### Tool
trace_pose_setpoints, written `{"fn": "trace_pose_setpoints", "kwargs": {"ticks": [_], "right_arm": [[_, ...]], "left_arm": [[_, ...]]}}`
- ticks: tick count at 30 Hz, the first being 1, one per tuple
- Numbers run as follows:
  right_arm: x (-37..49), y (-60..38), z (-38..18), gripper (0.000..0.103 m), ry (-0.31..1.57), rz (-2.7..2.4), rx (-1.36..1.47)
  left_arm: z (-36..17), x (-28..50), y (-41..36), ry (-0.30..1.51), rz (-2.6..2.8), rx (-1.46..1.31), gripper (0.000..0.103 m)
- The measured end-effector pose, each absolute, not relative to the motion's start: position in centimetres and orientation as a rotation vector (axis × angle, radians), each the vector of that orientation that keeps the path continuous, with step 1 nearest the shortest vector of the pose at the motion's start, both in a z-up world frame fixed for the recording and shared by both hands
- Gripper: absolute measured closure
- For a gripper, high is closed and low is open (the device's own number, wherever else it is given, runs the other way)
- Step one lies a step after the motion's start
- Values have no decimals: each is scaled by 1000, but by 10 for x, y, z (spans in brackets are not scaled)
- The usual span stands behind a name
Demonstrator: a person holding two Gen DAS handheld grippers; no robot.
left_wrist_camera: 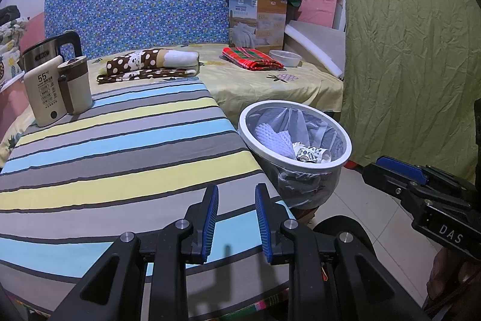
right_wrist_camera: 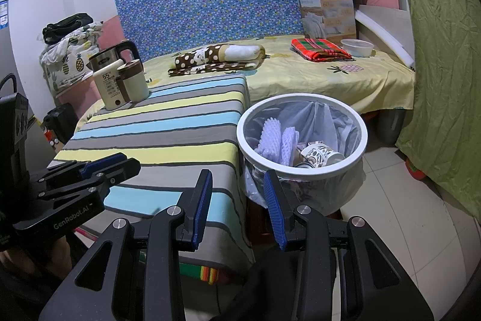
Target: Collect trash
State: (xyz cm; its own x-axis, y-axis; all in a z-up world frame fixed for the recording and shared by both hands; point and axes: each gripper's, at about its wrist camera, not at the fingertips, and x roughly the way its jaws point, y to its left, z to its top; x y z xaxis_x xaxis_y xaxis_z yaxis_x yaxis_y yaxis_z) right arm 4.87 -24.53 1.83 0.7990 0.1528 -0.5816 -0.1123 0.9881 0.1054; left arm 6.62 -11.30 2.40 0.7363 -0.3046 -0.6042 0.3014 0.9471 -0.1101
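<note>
Left claw (left_wrist_camera: 236, 223): low centre of my left wrist view, blue pads parted, nothing between, tilted downward. Right claw (right_wrist_camera: 237, 208): low centre of my right wrist view, pads parted wider, empty, same downward tilt. Each claw shows at other view's edge. Hand (left_wrist_camera: 451, 276) at lower right.

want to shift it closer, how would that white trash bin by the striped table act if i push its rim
The trash bin probably slides or tips easily: it holds only foam netting and a paper cup, so it looks light. The loose liner may slip.
</note>
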Motion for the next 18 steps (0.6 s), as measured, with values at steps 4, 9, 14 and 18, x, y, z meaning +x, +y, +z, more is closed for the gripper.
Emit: {"fn": "trace_pose_setpoints", "kwargs": {"ticks": [4,9,14,18], "right_arm": [[49,-246,18,65,630,142,67],[49,-246,18,65,630,142,67],[49,-246,18,65,631,143,68],[49,-246,18,65,631,142,67]], "left_arm": [[24,66,-113,660,-332,-5,78],[24,65,-113,655,-331,-4,78],[24,64,-115,657,-325,12,78],[24,63,-115,658,-326,12,78]]}}
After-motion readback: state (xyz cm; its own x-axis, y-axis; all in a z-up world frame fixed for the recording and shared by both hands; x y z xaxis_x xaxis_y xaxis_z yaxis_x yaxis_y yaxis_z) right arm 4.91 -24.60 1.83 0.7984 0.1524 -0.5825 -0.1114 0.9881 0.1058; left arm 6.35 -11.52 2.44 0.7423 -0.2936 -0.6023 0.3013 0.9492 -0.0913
